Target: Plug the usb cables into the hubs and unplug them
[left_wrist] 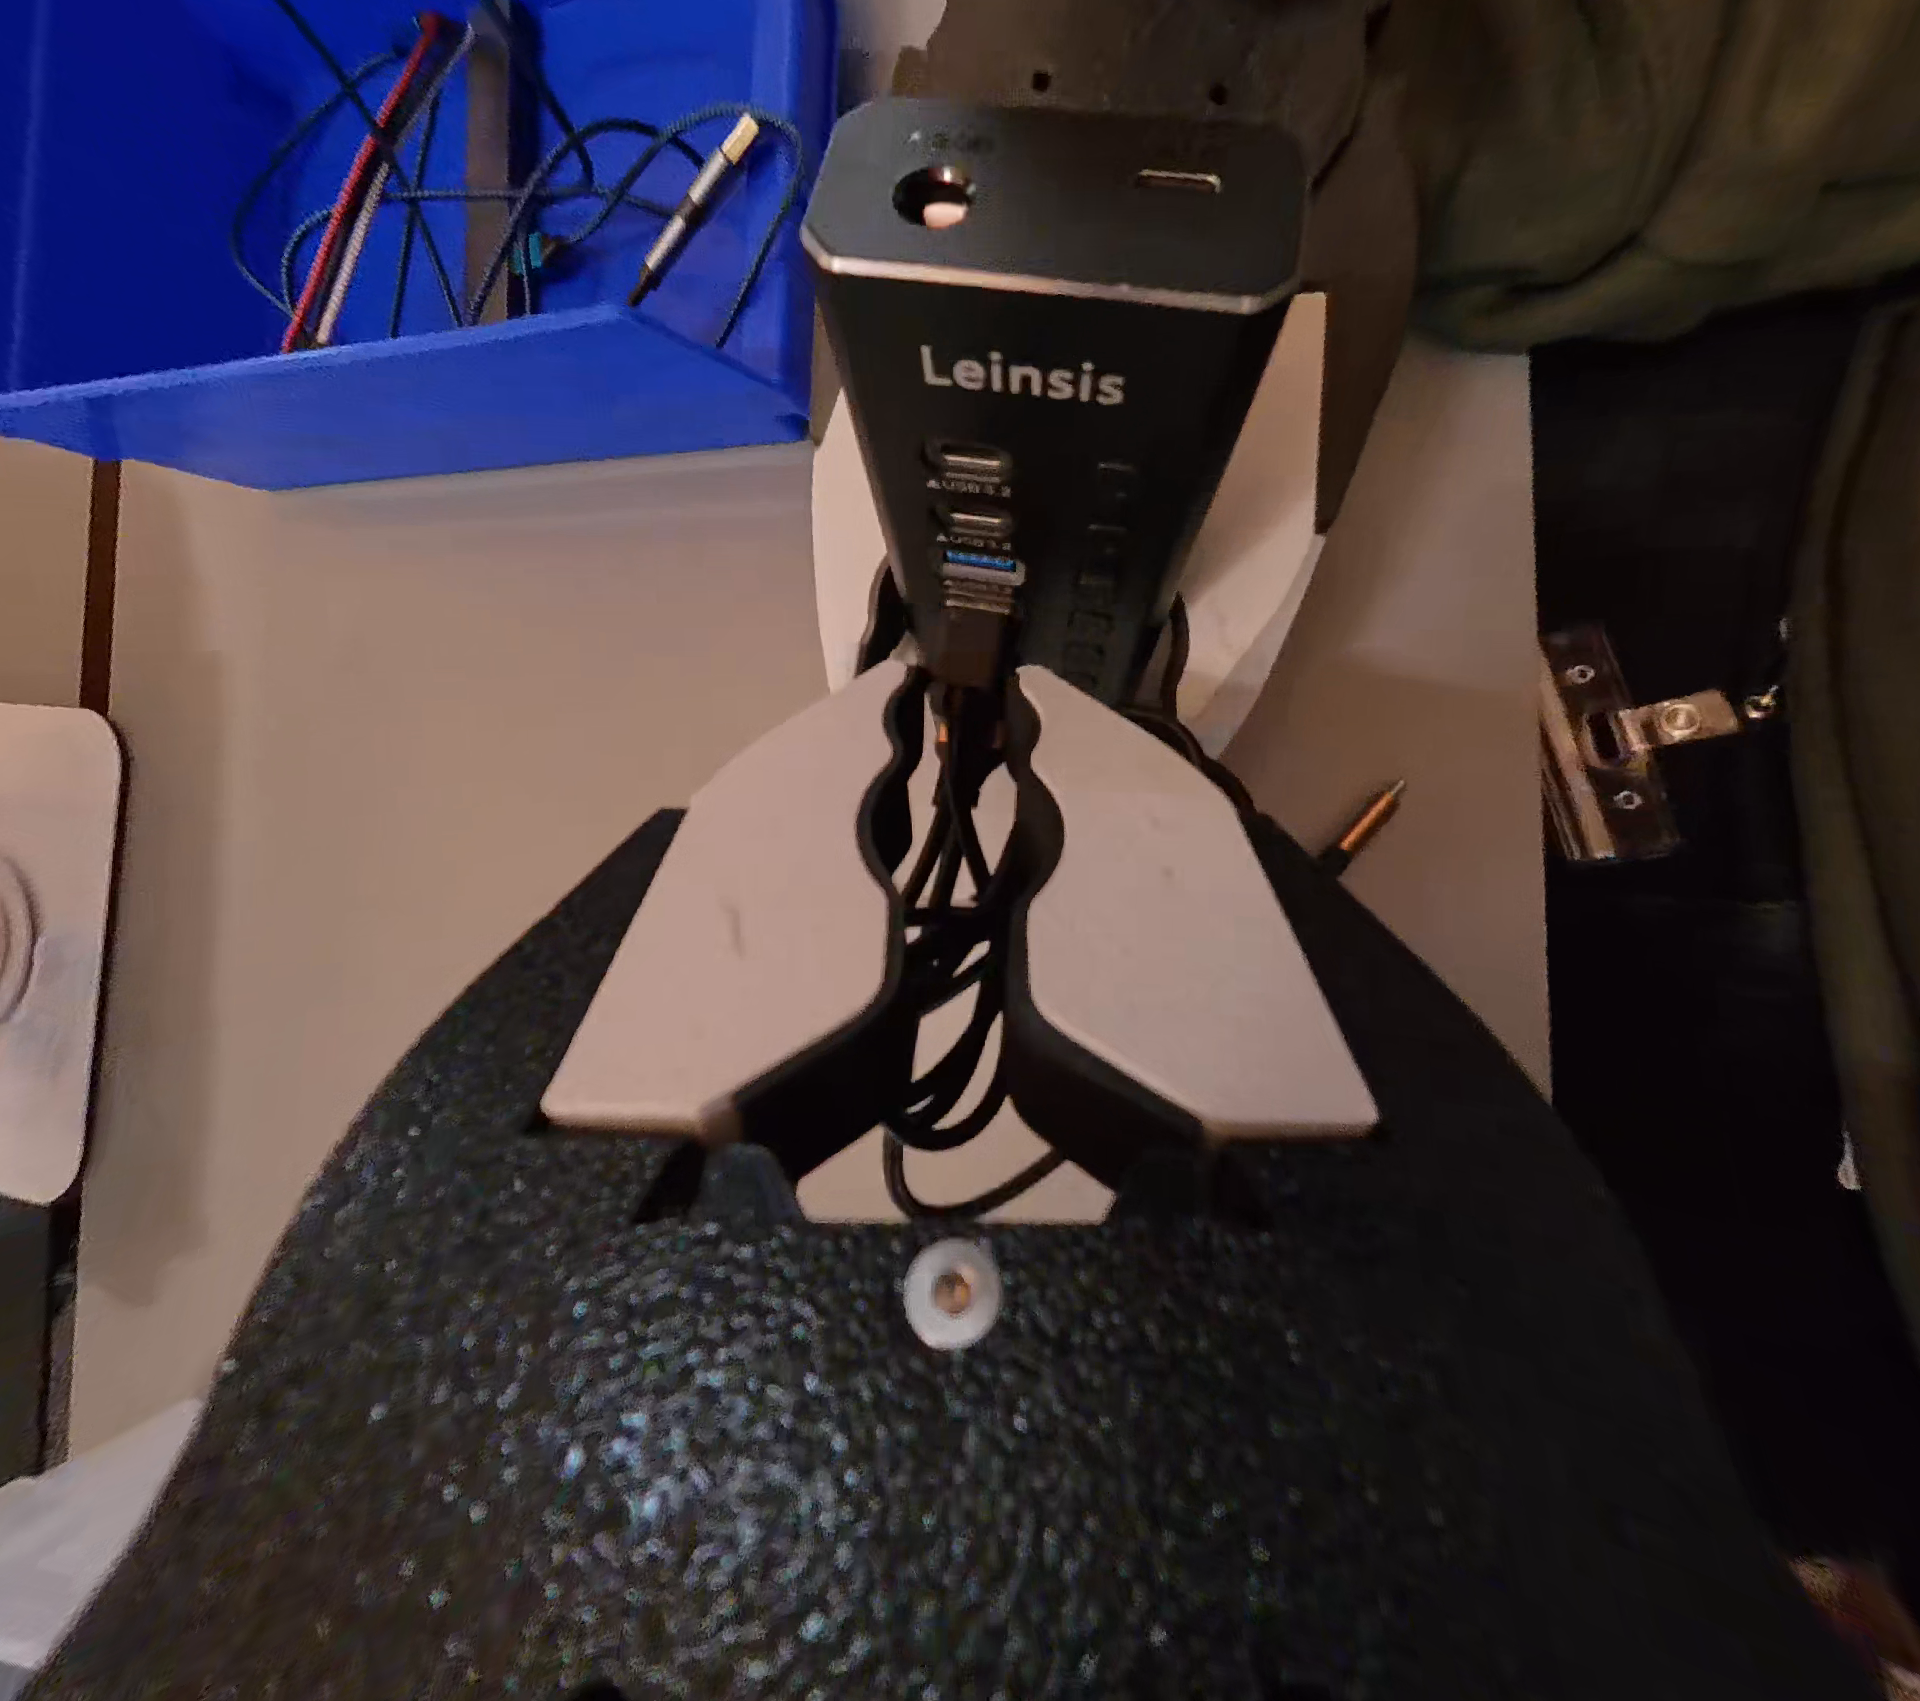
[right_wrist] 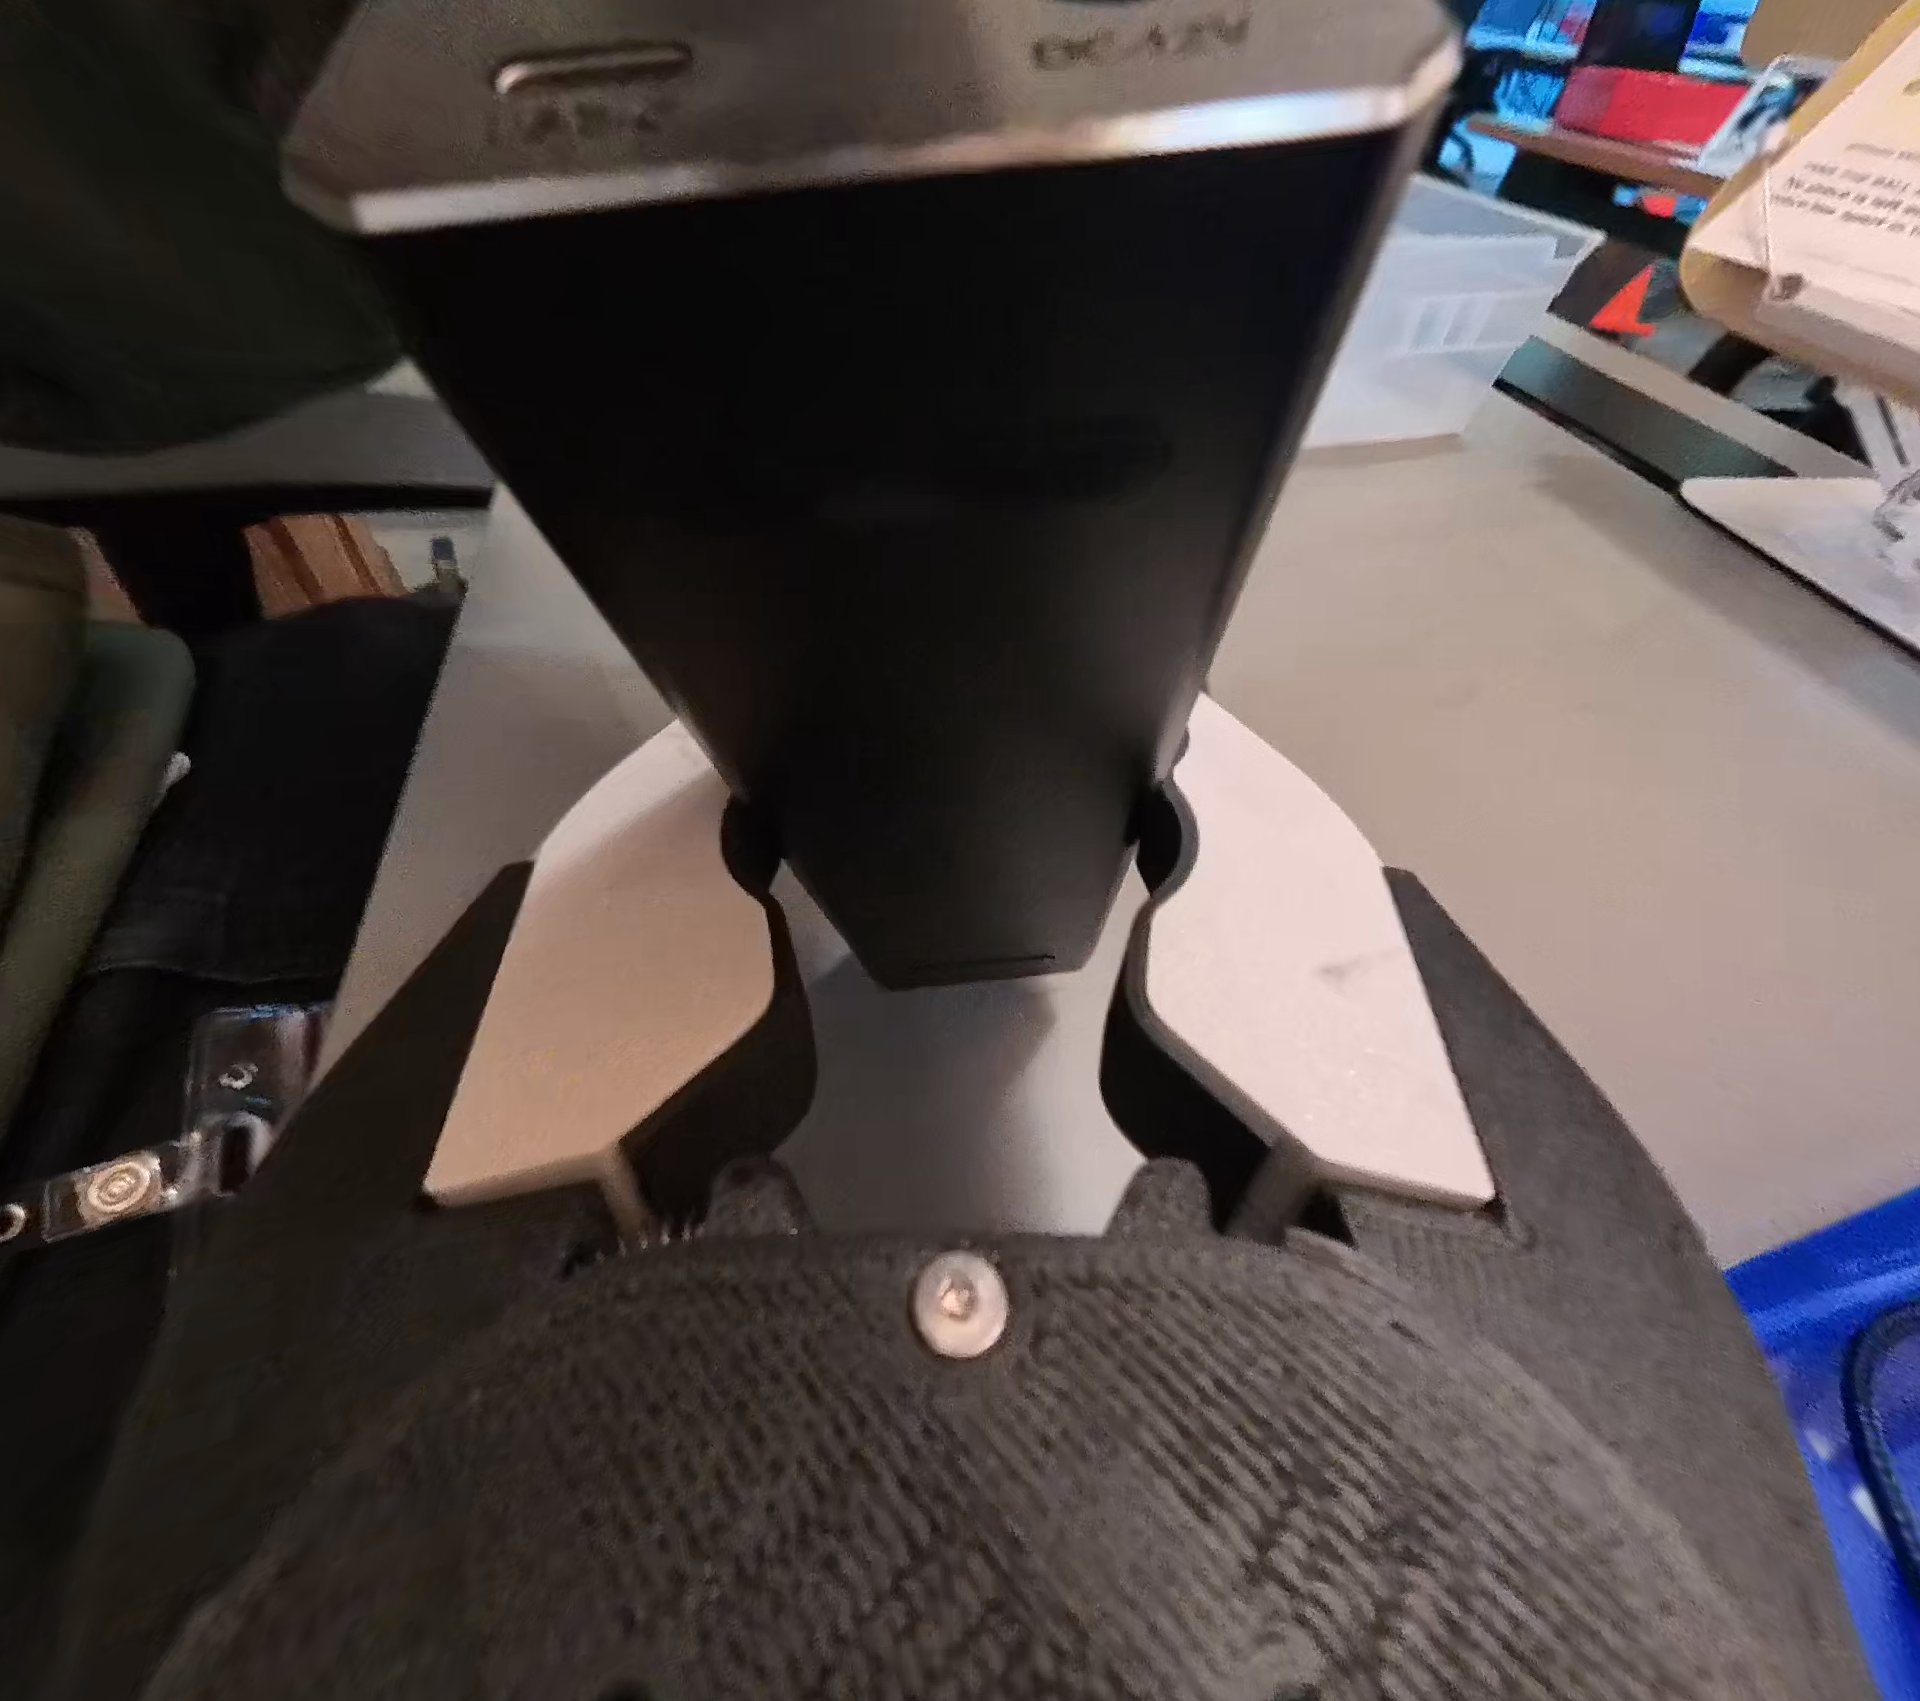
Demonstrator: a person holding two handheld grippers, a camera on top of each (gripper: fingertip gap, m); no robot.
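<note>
My left gripper (left_wrist: 961,685) is pinched nearly closed on a black USB plug (left_wrist: 971,649) seated in the hub (left_wrist: 1049,404), its black cable (left_wrist: 940,976) trailing back between the fingers. My right gripper (right_wrist: 956,841) is clamped on the hub's lower end (right_wrist: 894,456), holding it upright above the pale table (right_wrist: 1507,716) (I see its plain back from here). Off to the left sits a blue bin (left_wrist: 416,404) of loose cables (left_wrist: 436,217), one with a silver plug (left_wrist: 696,207).
</note>
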